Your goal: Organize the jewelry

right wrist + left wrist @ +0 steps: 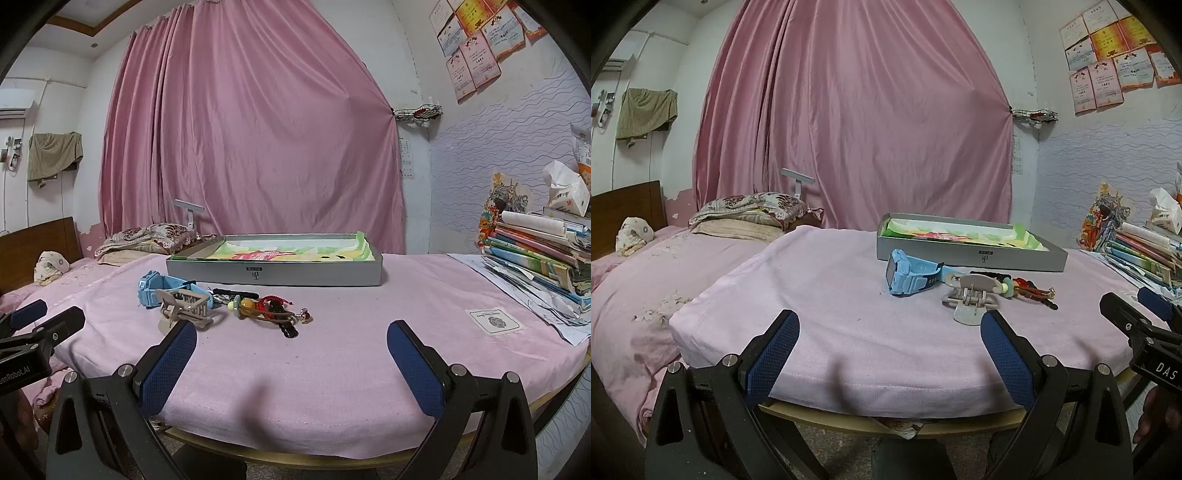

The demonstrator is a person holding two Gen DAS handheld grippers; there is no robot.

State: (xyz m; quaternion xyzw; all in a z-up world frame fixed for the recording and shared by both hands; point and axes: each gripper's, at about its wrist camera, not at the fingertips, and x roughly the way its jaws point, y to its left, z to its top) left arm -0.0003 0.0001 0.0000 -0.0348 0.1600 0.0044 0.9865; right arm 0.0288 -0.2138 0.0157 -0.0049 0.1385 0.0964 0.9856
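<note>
left wrist view: the left gripper (890,334) has its fingers (774,354) spread wide and holds nothing, hovering over bare pink cloth (831,295) just inside the table's near edge, with the blue watch (908,275), beige hair clip (973,297) and bracelets (1030,290) ahead on the right, before the grey tray (967,254). right wrist view: the right gripper (291,345) is likewise wide apart and empty, the jewelry pile ahead-left, open cloth to its right up to the stacked books (543,262).
</note>
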